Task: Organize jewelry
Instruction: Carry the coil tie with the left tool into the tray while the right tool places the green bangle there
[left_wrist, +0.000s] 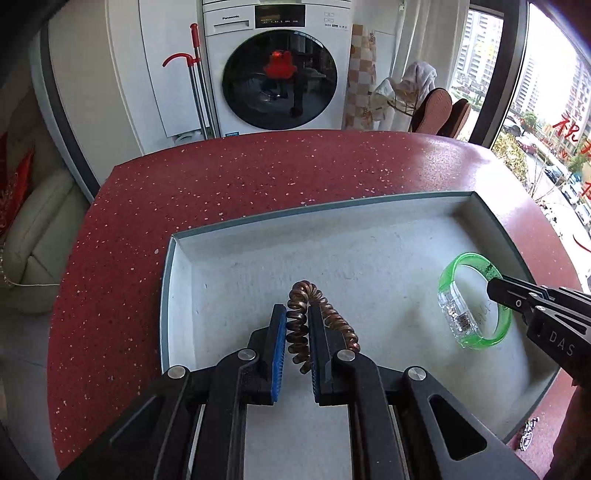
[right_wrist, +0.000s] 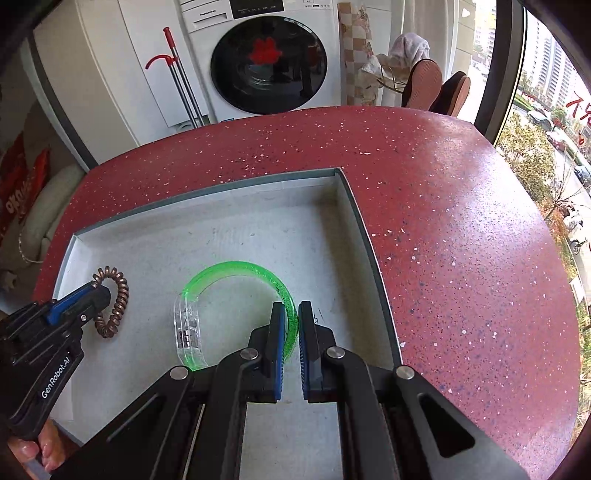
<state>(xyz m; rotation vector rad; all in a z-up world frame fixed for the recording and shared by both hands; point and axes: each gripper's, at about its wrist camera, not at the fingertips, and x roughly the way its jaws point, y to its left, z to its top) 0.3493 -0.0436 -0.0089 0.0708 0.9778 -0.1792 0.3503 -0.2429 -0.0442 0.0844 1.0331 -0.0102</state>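
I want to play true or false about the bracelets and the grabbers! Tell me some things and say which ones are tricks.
1. The left gripper pinches the brown coil bracelet. True.
2. The green bracelet lies on the red table, outside the tray. False: it sits inside the grey tray.
3. The right gripper has its fingers on either side of the green bracelet's band. True.
4. A fridge stands behind the table. False: it is a washing machine with a round door.
5. The two bracelets are touching each other. False: bare tray floor lies between them.
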